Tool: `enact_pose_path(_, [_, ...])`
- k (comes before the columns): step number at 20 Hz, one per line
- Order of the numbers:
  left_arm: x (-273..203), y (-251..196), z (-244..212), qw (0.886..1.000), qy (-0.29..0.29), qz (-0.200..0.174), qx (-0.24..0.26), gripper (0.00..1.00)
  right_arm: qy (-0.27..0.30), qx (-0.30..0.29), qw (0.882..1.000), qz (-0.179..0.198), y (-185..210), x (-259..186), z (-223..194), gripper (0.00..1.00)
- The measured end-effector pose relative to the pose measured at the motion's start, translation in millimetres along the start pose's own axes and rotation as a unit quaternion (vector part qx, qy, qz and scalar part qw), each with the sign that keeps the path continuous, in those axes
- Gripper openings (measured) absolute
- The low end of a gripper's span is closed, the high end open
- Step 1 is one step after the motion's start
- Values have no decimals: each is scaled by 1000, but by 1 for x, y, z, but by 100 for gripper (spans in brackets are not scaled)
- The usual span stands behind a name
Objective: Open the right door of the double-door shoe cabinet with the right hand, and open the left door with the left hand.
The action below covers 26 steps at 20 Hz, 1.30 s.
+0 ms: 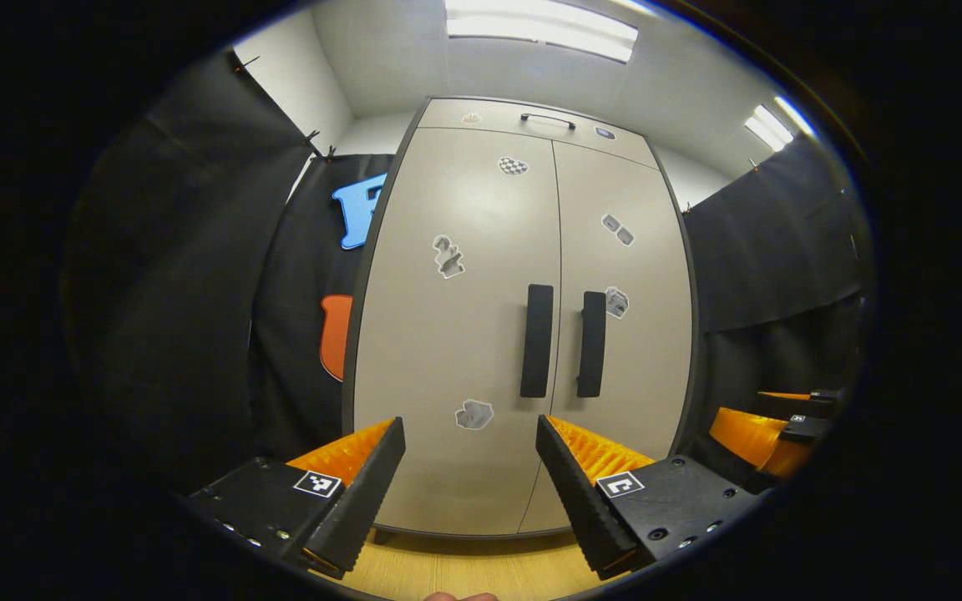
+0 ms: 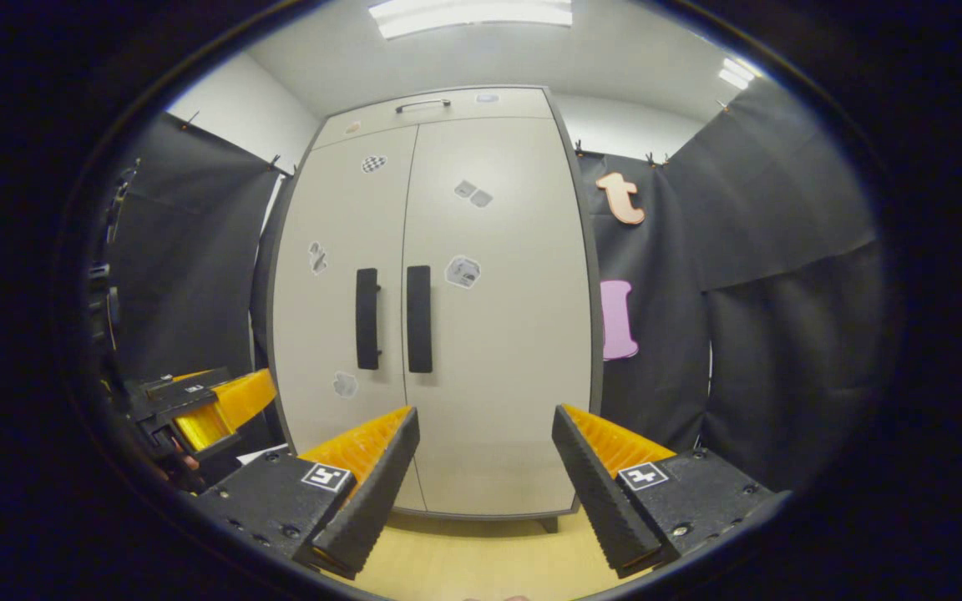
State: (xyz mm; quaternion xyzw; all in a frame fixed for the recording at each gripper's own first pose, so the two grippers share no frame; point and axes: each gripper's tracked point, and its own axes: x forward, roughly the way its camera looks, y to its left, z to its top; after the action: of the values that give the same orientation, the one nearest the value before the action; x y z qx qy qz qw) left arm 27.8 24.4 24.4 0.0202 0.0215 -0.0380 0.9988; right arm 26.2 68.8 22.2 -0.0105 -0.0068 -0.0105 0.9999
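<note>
A tall beige shoe cabinet (image 1: 481, 250) (image 2: 481, 334) stands straight ahead, both doors closed. Two black vertical handles sit side by side at the middle seam: the left door's handle (image 1: 537, 340) (image 2: 367, 318) and the right door's handle (image 1: 591, 344) (image 2: 419, 318). My left gripper (image 1: 471, 432) is open, held low and well short of the left door. In the right gripper view my right gripper (image 2: 485, 421) is open too, below and right of the handles, away from the door. The right gripper (image 1: 769, 430) also shows at the far right of the left gripper view, and the left gripper (image 2: 205, 405) at the left of the right gripper view.
Black cloth walls (image 1: 197, 275) (image 2: 765, 317) close in on both sides of the cabinet. A pale wooden floor (image 1: 464, 568) (image 2: 481, 551) runs under it. A drawer with a slim handle (image 1: 548, 119) tops the cabinet. Several small stickers dot the doors.
</note>
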Motion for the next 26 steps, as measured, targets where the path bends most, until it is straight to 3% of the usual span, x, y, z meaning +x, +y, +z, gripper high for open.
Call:
enact_pose_path(7, [-6, 18, 1, 1000, 2, 10, 7, 95, -13, 18, 999, 26, 34, 79, 51, 100])
enact_pose_path(12, [-12, 30, -3, 1000, 9, 17, 16, 95, 28, 10, 999, 29, 50, 141, 46, 99])
enact_pose_path(20, [-18, 44, -9, 999, 22, 28, 9, 95, 16, -27, 999, 18, 73, 183, 52, 99])
enact_pose_path(26, [-17, 53, -9, 999, 22, 32, 6, 95, 13, -16, 1000, -13, 74, 198, 51, 96])
